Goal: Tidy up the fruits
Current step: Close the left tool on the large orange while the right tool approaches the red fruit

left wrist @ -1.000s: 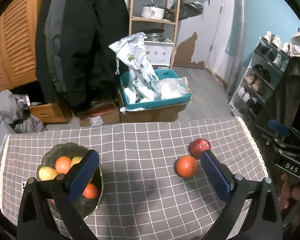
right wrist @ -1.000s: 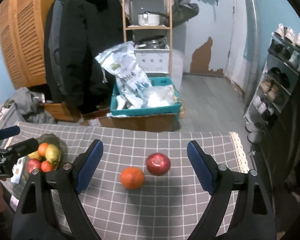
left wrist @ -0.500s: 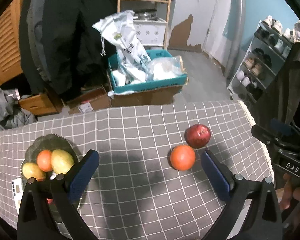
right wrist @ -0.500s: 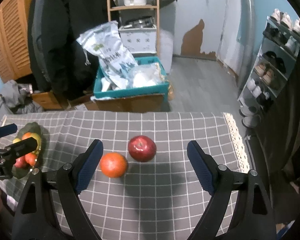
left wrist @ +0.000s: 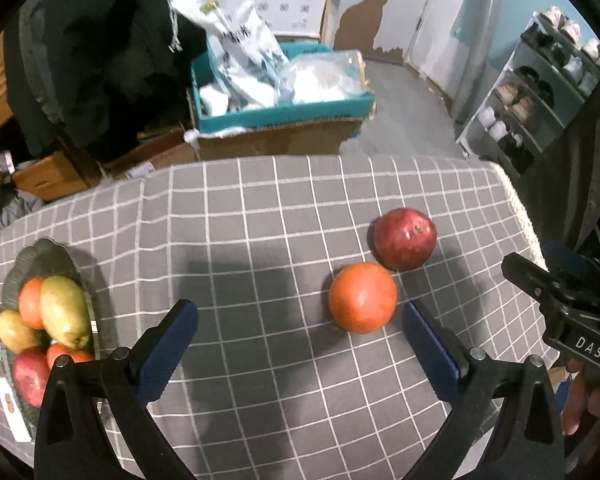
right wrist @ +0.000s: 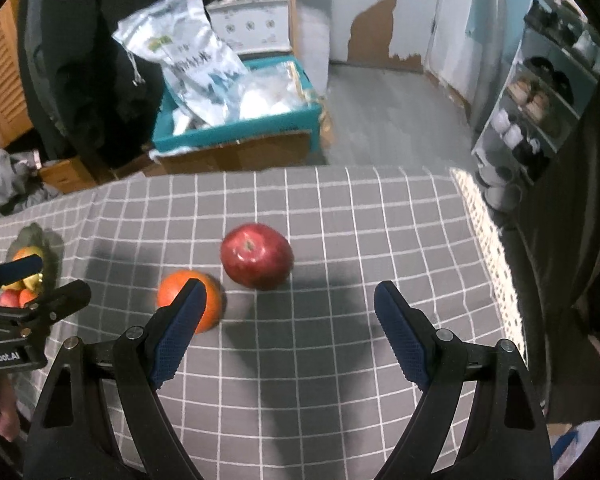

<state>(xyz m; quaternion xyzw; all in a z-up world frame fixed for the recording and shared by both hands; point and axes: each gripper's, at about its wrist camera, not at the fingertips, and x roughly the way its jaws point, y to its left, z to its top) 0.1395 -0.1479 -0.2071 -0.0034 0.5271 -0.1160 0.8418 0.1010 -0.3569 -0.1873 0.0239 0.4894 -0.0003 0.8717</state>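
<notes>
Two loose fruits lie on the checked cloth before us; going left to right, we see the bowl at the cloth's left edge holding several fruits; our left gripper hangs with its tongs wide apart and empty; the orange sits just beside the red apple; our right gripper hangs over both, tongs likewise spread, gripping nothing.
</notes>
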